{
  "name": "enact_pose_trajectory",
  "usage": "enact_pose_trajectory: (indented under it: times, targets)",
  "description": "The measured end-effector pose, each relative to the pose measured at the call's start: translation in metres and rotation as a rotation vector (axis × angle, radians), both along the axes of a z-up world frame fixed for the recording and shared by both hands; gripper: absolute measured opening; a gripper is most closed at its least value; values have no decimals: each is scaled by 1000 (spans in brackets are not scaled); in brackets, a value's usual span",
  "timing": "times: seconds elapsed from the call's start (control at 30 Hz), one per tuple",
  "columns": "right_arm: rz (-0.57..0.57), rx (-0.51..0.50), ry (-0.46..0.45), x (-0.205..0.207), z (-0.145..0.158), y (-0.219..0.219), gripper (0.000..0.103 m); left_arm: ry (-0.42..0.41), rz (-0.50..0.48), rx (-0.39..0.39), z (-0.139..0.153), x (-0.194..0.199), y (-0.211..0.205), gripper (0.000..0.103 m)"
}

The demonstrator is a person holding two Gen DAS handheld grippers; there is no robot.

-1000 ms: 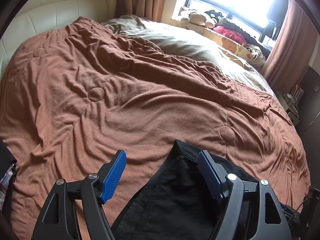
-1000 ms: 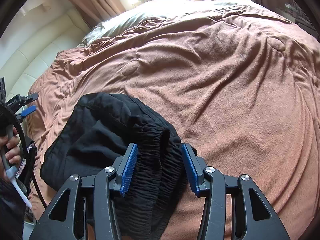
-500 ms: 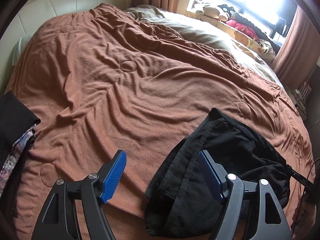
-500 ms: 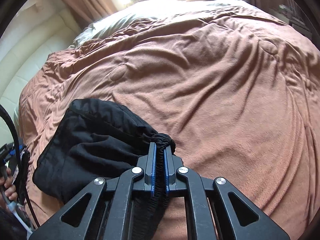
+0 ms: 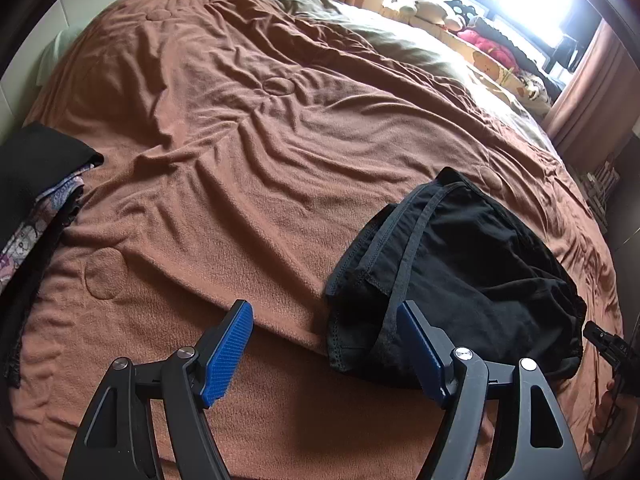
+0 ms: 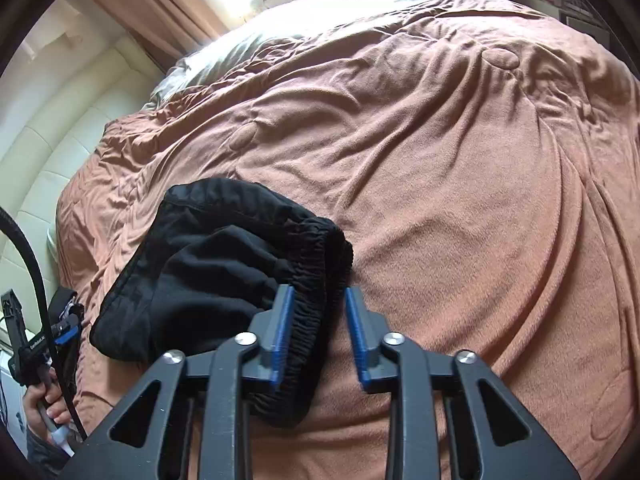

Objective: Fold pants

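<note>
The folded black fabric pants (image 5: pixel 472 276) lay in a bunched heap on the rumpled brown fleece blanket (image 5: pixel 248 152) that covered the bed, near its close edge. From the left wrist view the left gripper (image 5: pixel 326 354) hung wide open over the blanket, its blue ribbed pads (image 5: pixel 228 354) gripping nothing; the right-hand pad sat just against the stitched hem edge of the pants, the other over bare blanket.

Over on the right wrist view, the right gripper (image 6: pixel 316 332) had its jaws parted about halfway, and they had just been opening. The gathered elastic waistband (image 6: pixel 320 264) of the pants ran between the pads, touching the left-hand pad and standing clear of the other, so nothing was clamped. Past the waistband the rest of the pants spread toward the cream padded headboard (image 6: pixel 52 152).

At the left rim of the left wrist view a pile of dark and patterned clothes (image 5: pixel 36 196) rested on the blanket, well apart from the pants. Plush toys (image 5: pixel 476 28) lined the bright window sill beyond the bed, beside brown curtains (image 5: pixel 588 92). A hand (image 6: pixel 44 408) held the other tool's handle at the lower left of the right wrist view.
</note>
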State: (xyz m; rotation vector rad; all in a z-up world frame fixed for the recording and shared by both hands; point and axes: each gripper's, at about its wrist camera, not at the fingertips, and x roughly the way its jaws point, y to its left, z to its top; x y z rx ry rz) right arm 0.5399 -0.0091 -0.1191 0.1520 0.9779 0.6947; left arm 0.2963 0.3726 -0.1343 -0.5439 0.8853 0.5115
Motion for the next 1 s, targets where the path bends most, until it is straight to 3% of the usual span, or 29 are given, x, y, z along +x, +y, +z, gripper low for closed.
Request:
enact_pose_trajectory:
  times: [0.07, 0.1, 0.4, 0.43, 0.47, 0.53, 0.6, 1.0]
  targets:
    - [-10, 30, -7, -9, 0, -9, 63, 8, -19, -20, -5, -2, -4, 76]
    - [-11, 40, -5, -13, 0, -12, 65, 14, -28, -29, -8, -3, -6, 76]
    - [21, 100, 102, -41, -22, -28, 65, 45, -88, -71, -33, 2, -27, 76]
    - [24, 111, 119, -41, -25, -27, 65, 43, -90, -63, -34, 4, -27, 67]
    - [28, 116, 133, -41, -27, -26, 65, 40, -90, -61, -34, 5, -26, 42]
    - [31, 113, 152, -42, -32, -25, 65, 50, -79, -85, -35, 11, -20, 14]
    - [30, 115, 173, -40, -38, -25, 65, 23, -64, -91, -30, 15, -14, 5]
    - [30, 195, 232, -27, -49, -23, 65, -69, -61, -36, 17, 42, 0, 4]
